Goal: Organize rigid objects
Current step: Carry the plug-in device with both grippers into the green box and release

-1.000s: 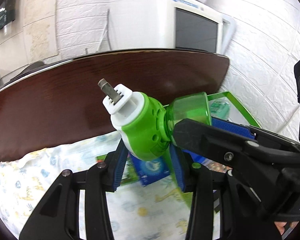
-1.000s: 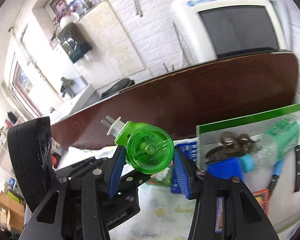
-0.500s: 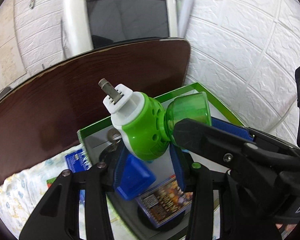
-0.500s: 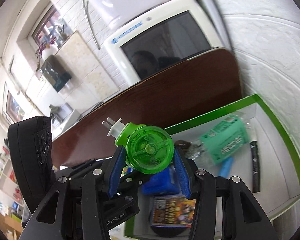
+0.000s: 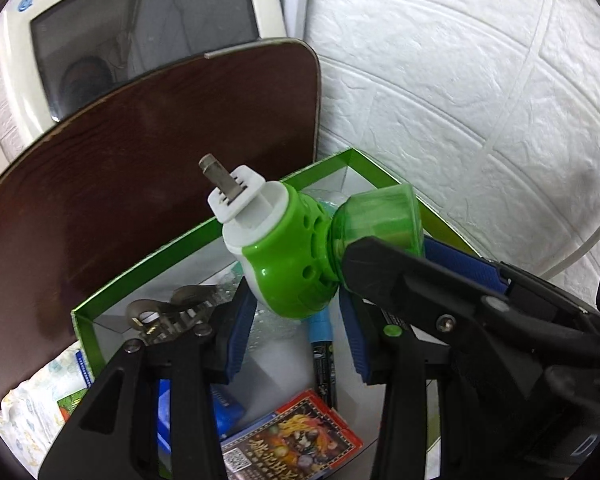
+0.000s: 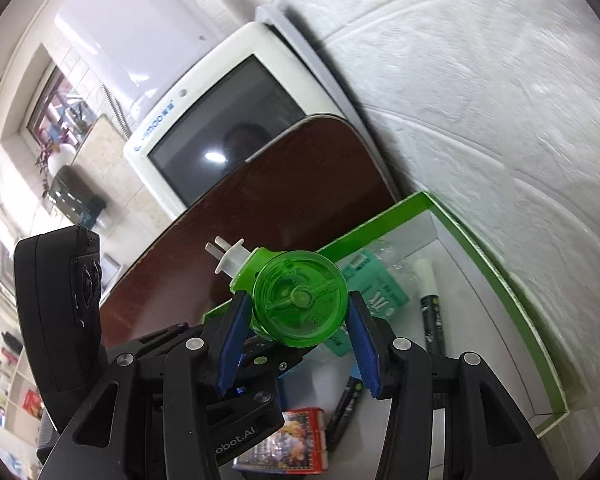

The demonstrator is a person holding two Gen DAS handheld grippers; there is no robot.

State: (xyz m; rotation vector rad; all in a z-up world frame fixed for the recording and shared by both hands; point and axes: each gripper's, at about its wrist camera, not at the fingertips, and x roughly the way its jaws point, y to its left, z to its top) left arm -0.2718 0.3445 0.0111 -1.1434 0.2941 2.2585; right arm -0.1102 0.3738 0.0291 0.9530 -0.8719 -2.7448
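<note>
Dark brown wood, the rounded panel (image 5: 148, 184) standing on edge, fills the background in front of a cream-framed old monitor (image 6: 220, 128) and beside a white embossed brick-pattern wall (image 5: 460, 100). Below them sits the green-edged, white-lined open cardboard box (image 6: 496, 276), the apparent collecting place. It already holds several rigid things: a clear plastic bottle with a teal label (image 6: 380, 280), a red printed card pack (image 5: 296, 440), a blue plastic block (image 5: 224, 420), a black marker pen (image 6: 430, 320) and a grey metal clamp-like part (image 5: 168, 312). So much of the sorting looks done.

The task's own thing, a green-and-white plug-in mosquito repellent heater with a translucent green bottle (image 5: 296, 252), hangs in the air above the box, not yet set down. The left gripper (image 5: 296, 340) clamps the heater's green body between its blue pads at a narrow opening; the right gripper (image 6: 300, 344) grips the round green bottle end at a wider one. What remains, I judge, is lowering it in and letting go.

Against a second ago, the views have swung from the patterned cloth (image 5: 40, 400) and table edge over to the box, which now lies directly beneath the heater; the two-handed grip itself looks unchanged.
</note>
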